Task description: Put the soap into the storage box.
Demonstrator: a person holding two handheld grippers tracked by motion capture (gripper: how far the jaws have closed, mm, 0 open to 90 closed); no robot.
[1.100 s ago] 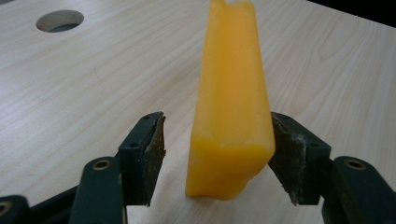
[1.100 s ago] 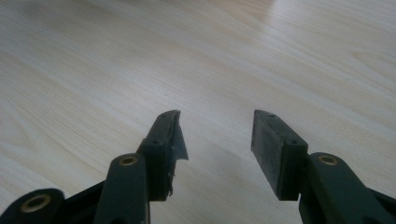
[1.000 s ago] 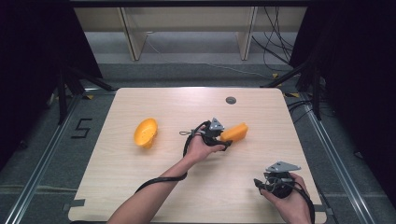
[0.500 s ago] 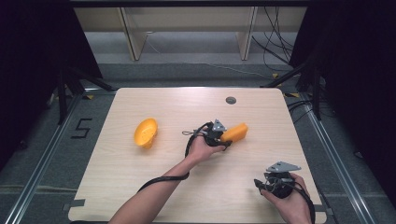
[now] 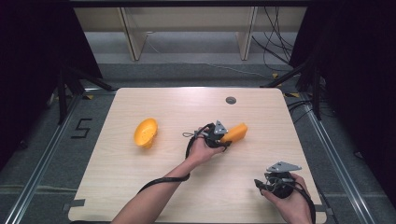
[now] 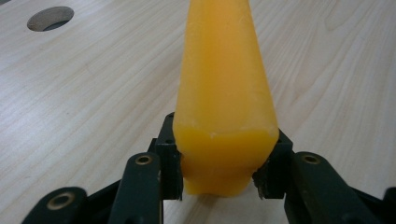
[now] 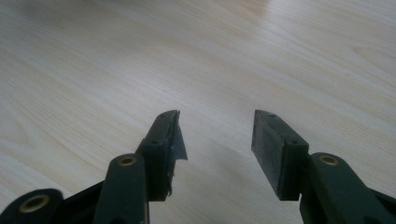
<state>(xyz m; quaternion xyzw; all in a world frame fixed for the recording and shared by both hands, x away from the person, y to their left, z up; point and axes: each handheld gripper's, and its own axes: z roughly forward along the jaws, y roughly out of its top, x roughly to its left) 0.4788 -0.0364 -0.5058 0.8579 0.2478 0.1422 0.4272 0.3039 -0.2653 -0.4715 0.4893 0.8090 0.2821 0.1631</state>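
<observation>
Left gripper (image 5: 223, 136): jaws clamped on orange block (image 6: 224, 93), probably carry step, placement next (orange bowl (image 5: 145, 132) likely); right gripper (image 7: 217, 140): jaws apart, empty.

In the left gripper view, the far tip of the long, tapering orange-yellow block (image 6: 224, 79) is cut off by the top edge, and its flanks between the jaws are covered by the black pads. Ahead and to the left of the jaws, the round hole in the pale wooden table (image 6: 50, 17) is blurred. In the high view, the right gripper's (image 5: 279, 179) jaws are hidden beneath its grey plate.
</observation>
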